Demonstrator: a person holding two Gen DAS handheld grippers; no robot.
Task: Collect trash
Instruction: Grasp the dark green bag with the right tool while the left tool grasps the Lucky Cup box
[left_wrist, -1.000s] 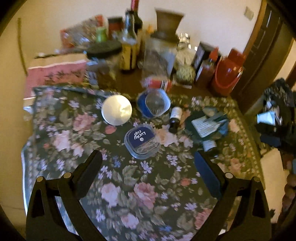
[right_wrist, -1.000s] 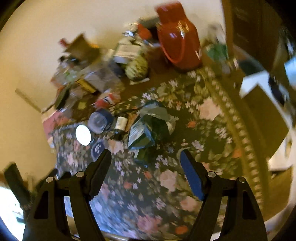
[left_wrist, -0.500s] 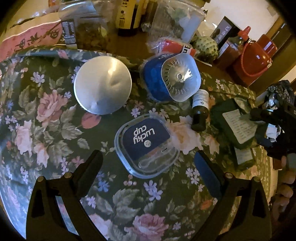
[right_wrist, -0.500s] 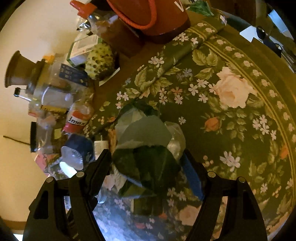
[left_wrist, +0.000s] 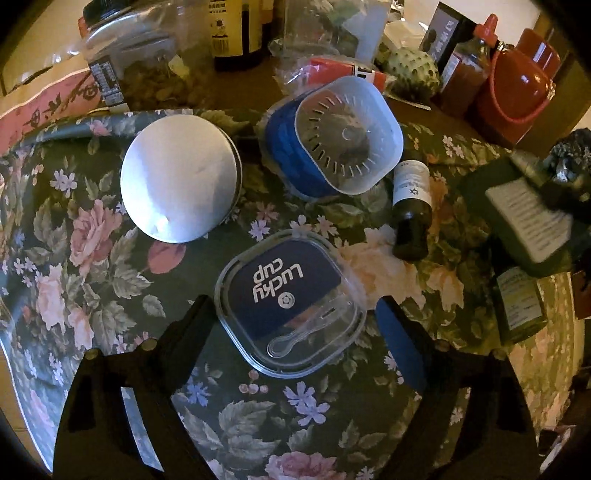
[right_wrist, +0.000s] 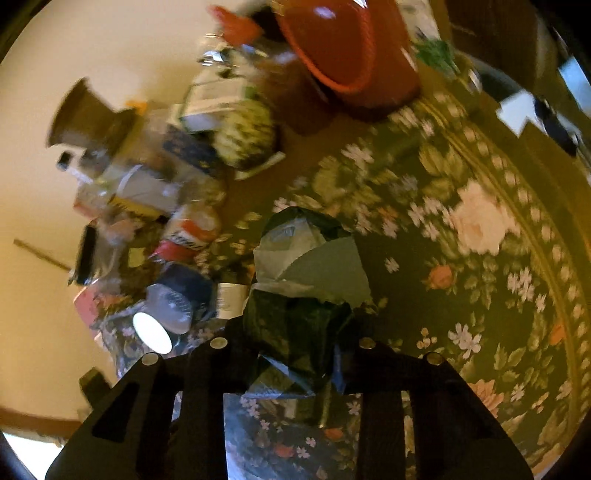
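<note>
A clear plastic lid (left_wrist: 291, 306) printed "Lucky Cup", with a small spoon clipped in it, lies flat on the floral tablecloth (left_wrist: 92, 258). My left gripper (left_wrist: 295, 328) straddles it from above. Its jaws are closing, and the pads stand just outside the lid's rim. In the right wrist view my right gripper (right_wrist: 297, 328) is closing on a crumpled dark green wrapper (right_wrist: 310, 273), pinched between the fingers. The same wrapper (left_wrist: 524, 225), with its white label, shows blurred at the right edge of the left wrist view.
Beyond the lid sit a round silver lid (left_wrist: 181, 177), a blue tub with a white strainer insert (left_wrist: 332, 136) and a small dark bottle (left_wrist: 412, 206). Jars, bottles, a custard apple (left_wrist: 410, 70) and a red jug (left_wrist: 517, 81) crowd the back edge.
My left gripper sank closer over the Lucky Cup lid and its jaws narrowed slightly. The right gripper, open around the green wrapper before, has clamped onto it.
</note>
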